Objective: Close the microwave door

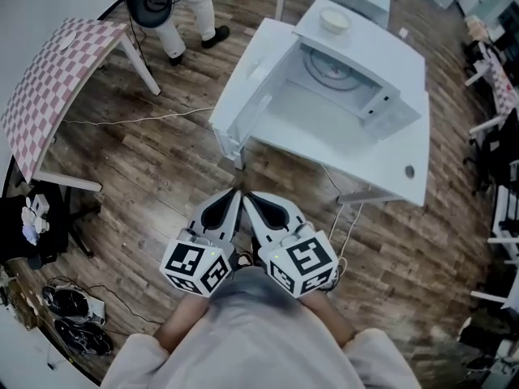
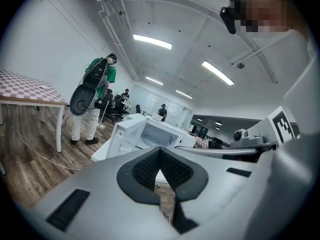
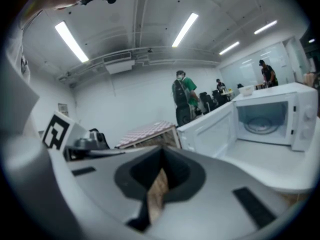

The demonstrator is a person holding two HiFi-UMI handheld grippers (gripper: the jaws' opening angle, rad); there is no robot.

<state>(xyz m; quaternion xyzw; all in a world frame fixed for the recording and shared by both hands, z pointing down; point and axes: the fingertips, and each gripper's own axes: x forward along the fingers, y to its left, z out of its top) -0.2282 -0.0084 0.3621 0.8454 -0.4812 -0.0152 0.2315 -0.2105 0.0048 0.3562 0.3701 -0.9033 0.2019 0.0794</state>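
Observation:
The white microwave (image 1: pixel 369 87) stands on a white table (image 1: pixel 405 164), and its door (image 1: pixel 253 96) hangs wide open to the left, baring the cavity and glass turntable (image 1: pixel 331 70). Both grippers are held close to my body, well short of the table. My left gripper (image 1: pixel 233 194) and right gripper (image 1: pixel 250 196) point at the microwave side by side, both shut with nothing in them. In the left gripper view the microwave (image 2: pixel 150 134) sits beyond the shut left gripper (image 2: pixel 160 150). The right gripper view shows the right gripper (image 3: pixel 162 150), the open door (image 3: pixel 210 129) and the cavity (image 3: pixel 265 116).
A pale bowl (image 1: pixel 334 21) rests on top of the microwave. A checkered table (image 1: pixel 57 79) stands at the left, and a person (image 1: pixel 178 14) stands behind it. Cables (image 1: pixel 122 120) trail over the wooden floor. Chairs (image 1: pixel 495 160) line the right edge.

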